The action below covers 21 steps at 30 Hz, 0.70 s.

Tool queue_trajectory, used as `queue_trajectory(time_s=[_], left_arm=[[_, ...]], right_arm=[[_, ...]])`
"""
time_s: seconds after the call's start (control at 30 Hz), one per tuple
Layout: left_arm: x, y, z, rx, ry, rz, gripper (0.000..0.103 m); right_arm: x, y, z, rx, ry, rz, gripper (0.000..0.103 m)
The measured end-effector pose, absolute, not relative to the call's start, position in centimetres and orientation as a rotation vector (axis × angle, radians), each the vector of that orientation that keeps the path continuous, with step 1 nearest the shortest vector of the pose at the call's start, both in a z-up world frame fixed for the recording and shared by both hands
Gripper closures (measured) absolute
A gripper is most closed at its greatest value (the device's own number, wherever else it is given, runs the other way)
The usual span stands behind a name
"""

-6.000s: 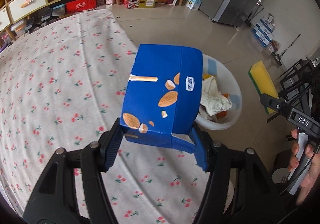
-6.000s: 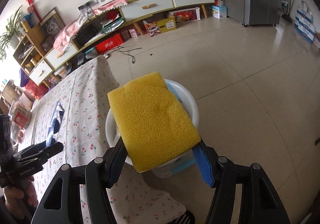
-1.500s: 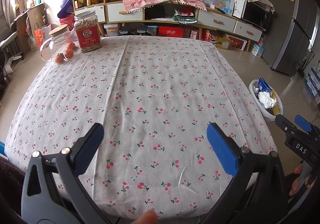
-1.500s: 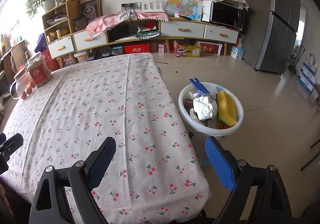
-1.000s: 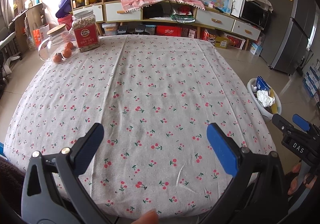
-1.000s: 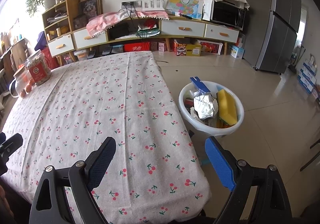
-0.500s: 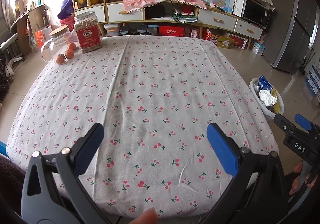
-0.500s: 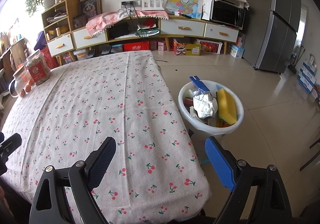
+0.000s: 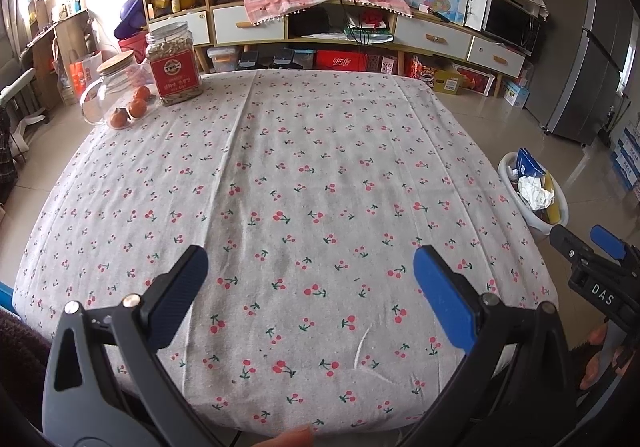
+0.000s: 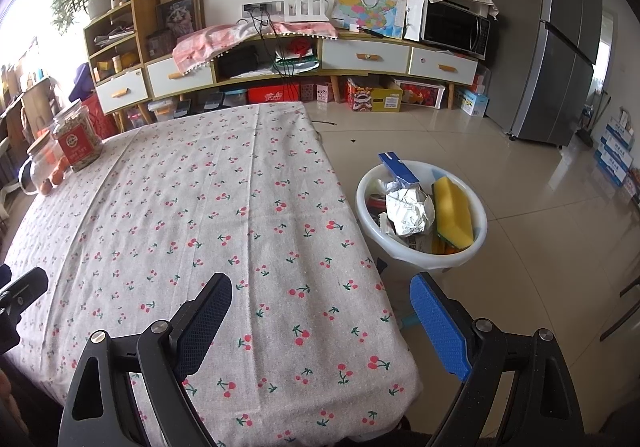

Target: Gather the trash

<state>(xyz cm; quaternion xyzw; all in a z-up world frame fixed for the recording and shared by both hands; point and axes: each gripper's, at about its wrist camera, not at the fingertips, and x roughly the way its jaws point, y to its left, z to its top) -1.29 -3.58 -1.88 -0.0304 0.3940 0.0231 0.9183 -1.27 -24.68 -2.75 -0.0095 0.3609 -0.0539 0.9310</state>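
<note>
A white trash basin [image 10: 480,225] stands on the floor right of the table. It holds a blue carton [image 10: 396,165], crumpled foil [image 10: 410,213] and a yellow sponge [image 10: 454,213]. The basin also shows in the left wrist view [image 9: 562,203]. My left gripper [image 9: 310,291] is open and empty above the near edge of the cherry-print tablecloth [image 9: 280,175]. My right gripper [image 10: 320,317] is open and empty over the table's near right corner; it also shows in the left wrist view [image 9: 592,251].
A red-labelled jar [image 9: 172,63], a glass pitcher [image 9: 108,87] and oranges [image 9: 128,111] stand at the table's far left corner. Shelves and drawers [image 10: 280,59] line the back wall. A grey fridge [image 10: 564,67] stands at the right.
Six seconds ago my left gripper held the blue carton and my right the yellow sponge above the basin; both now lie in it. Over the last second, almost nothing moved.
</note>
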Motion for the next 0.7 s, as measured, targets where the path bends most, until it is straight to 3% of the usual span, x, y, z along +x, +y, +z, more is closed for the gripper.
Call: queue_trajectory(time_s=[0.7], left_arm=[[-1.04,-4.09,-2.03,-0.04,0.808,0.065,0.001]], right_arm=[[-1.45,-25.27,-2.57,-0.001,0.732,-0.116,0.011]])
